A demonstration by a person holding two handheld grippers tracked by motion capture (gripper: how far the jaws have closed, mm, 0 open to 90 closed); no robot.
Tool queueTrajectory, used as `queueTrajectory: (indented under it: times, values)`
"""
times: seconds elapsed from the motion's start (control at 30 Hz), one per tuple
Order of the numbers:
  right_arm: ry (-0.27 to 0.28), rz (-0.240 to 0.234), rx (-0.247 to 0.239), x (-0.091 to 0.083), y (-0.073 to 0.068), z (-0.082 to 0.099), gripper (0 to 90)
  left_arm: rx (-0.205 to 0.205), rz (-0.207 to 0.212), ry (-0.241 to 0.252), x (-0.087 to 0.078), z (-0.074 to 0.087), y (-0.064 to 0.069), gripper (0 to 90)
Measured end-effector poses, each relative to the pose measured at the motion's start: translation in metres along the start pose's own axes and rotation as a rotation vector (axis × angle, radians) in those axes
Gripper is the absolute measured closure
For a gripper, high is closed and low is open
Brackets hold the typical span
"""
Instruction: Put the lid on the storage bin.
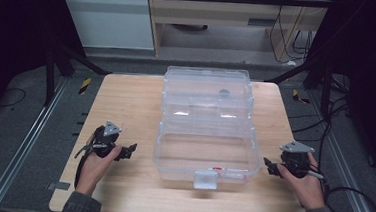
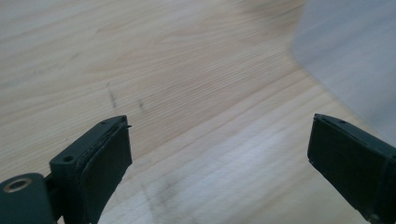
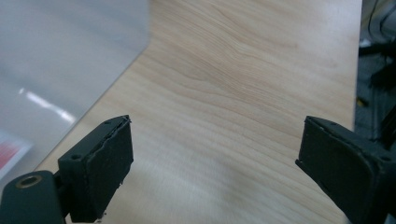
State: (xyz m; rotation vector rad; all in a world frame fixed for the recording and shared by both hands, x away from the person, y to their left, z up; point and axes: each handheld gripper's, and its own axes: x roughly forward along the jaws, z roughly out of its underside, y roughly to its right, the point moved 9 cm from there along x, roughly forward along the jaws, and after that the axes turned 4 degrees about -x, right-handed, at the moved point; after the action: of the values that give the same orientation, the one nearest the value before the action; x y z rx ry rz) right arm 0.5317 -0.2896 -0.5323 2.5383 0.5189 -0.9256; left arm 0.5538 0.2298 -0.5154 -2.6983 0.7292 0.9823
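Clear plastic, thin-walled and glossy: this is the storage box (image 1: 205, 132) that lies in the middle of the counter (image 1: 126, 106), between my two grippers. I judge it light and nearly empty, rather stiff at the corners but able to flex on the wide flat faces. The surface looks smooth, so the pads may slip on it, and a hard squeeze could crack it or bend the lid.

The best place to hold seems to me the grey latch (image 1: 205, 179) on the near front edge, or the rim along the short sides. The flat walls give the jaws nothing to bite on. Inside I see a small dark round thing (image 1: 224, 92) near the far end and a bit of red (image 1: 217, 167) near the front; I cannot tell what they are.

My left gripper (image 1: 132, 147) rests just beside the left wall of the box, jaws spread wide with only bare wood between them. My right gripper (image 1: 267, 164) stands just beside the right wall, jaws also released and holding nothing.

Nothing on the counter blocks either approach. The cable (image 1: 354, 208) of the right gripper loops off the counter edge, and further cables hang by the stands at the far right, well apart from the box.
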Motion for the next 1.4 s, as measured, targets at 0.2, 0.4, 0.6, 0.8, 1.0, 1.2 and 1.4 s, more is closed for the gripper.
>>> queueTrajectory:
  times: [0.2, 0.4, 0.6, 0.8, 1.0, 1.2, 1.4]
  values:
    - [-0.074, -0.03, -0.195, -0.041, 0.003, -0.021, 16.7, 0.137, 0.031, 0.001, -0.033, -0.024, 0.028, 5.1]
    - [-0.056, -0.079, -0.288, -0.069, 0.012, -0.081, 24.1, 0.273, 0.11, 0.01, -0.057, -0.057, 0.064, 4.4]
    - [-0.072, -0.104, -0.441, -0.077, 0.009, -0.135, 35.0, 0.373, 0.185, -0.02, -0.058, -0.07, 0.102, 4.6]
    - [-0.079, -0.149, -0.567, -0.075, -0.004, -0.176, 47.1, 0.447, 0.235, -0.036, -0.056, -0.075, 0.129, 5.0]
    - [-0.101, -0.212, -0.687, -0.069, -0.027, -0.203, 54.8, 0.51, 0.274, -0.066, -0.051, -0.074, 0.146, 5.9]
    - [-0.151, -0.247, -0.784, -0.047, -0.042, -0.223, 57.1, 0.564, 0.322, -0.107, -0.042, -0.068, 0.161, 7.1]
    - [-0.186, -0.262, -0.832, -0.027, -0.046, -0.233, 56.1, 0.604, 0.356, -0.152, -0.033, -0.061, 0.171, 6.4]
